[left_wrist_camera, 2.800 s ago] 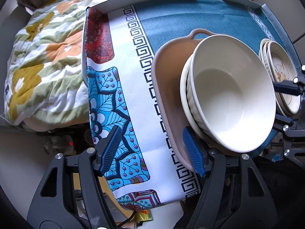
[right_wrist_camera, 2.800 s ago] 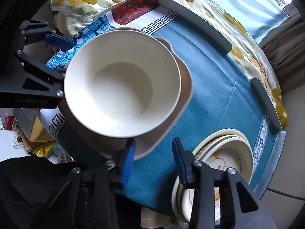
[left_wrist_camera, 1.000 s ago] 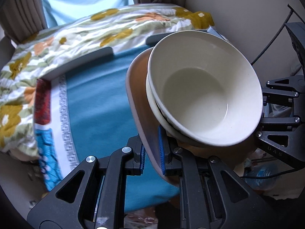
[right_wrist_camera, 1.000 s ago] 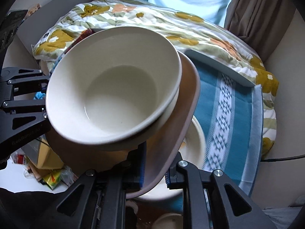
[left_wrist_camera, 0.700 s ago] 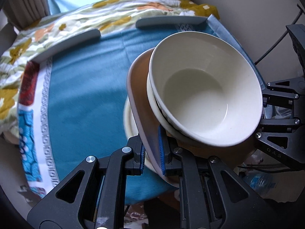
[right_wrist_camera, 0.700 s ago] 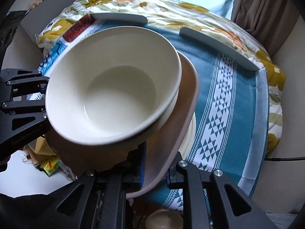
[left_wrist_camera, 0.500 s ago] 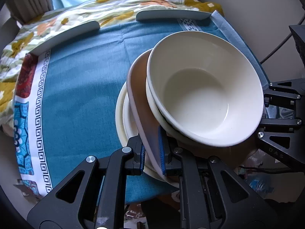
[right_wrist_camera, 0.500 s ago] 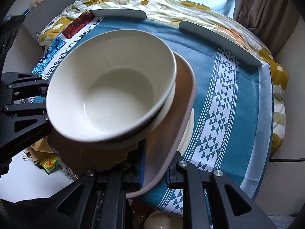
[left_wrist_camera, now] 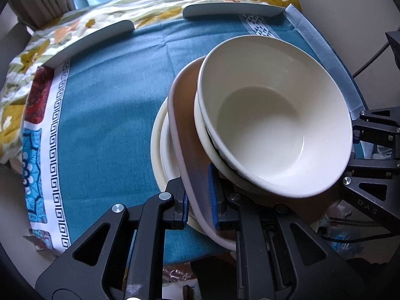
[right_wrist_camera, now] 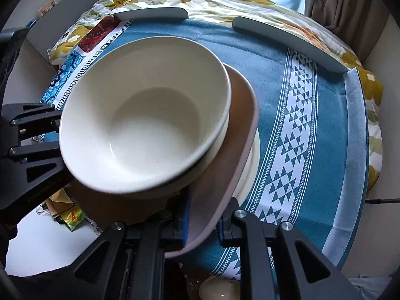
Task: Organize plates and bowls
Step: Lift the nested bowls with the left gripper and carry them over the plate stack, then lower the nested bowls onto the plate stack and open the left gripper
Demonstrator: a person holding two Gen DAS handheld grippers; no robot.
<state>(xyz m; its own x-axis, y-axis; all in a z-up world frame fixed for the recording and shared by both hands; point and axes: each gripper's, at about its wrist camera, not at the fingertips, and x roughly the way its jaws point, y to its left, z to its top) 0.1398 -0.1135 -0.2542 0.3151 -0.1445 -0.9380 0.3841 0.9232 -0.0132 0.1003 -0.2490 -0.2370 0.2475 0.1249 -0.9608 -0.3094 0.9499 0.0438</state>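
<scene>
Raised letters "DAS" stand on the black frame of the right gripper (left_wrist_camera: 367,175), seen in the left wrist view to the right of the jaws, beyond the bowl. In the right wrist view, faint embossed lettering on the left gripper (right_wrist_camera: 30,150) frame, left of the jaws, is too dim to read.

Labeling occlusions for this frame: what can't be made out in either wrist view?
- Left wrist: cream plates beneath, mostly hidden by brown tray; count unclear.
- Right wrist: whether tray touches those plates, hidden by tray and top bowl.
- Right wrist: pale object at the bottom edge, cut off by right hand-held gripper.
</scene>
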